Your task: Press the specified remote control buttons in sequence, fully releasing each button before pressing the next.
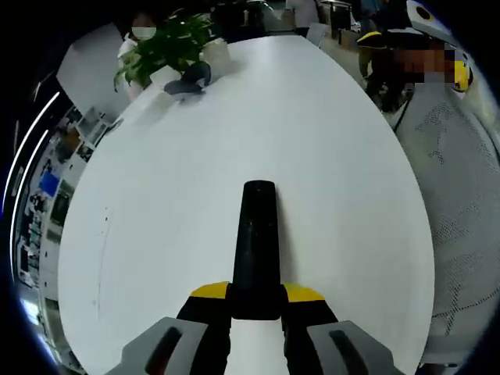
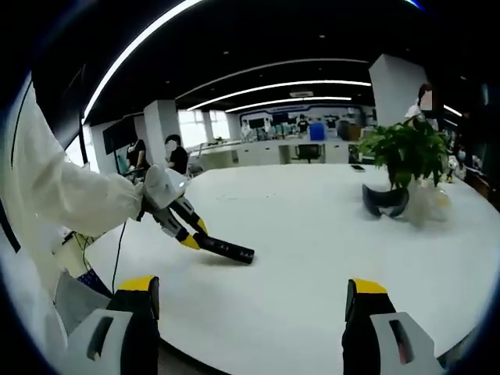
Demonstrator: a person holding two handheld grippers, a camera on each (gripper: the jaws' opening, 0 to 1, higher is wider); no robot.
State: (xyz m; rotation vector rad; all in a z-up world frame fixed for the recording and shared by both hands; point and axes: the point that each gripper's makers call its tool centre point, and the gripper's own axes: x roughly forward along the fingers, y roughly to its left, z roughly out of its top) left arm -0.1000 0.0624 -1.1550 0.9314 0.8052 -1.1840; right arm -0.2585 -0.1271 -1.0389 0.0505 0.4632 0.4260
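Note:
A long black remote control (image 1: 255, 250) points away from me over the white table (image 1: 172, 203), and my left gripper (image 1: 256, 301) is shut on its near end with yellow-tipped jaws on both sides. In the right gripper view that same left gripper (image 2: 190, 231) holds the remote (image 2: 226, 250) just above the table (image 2: 312, 234), held by a person in a white sleeve (image 2: 70, 199). My right gripper (image 2: 251, 297) stands open near the table's front edge, its jaws far apart with nothing between them, well to the right of the remote.
A potted green plant (image 1: 168, 43) (image 2: 406, 152) stands at the far end of the table with a dark curved object (image 1: 189, 80) (image 2: 384, 201) beside it. A person (image 1: 426, 58) sits at the table's right side. Office desks and people fill the background.

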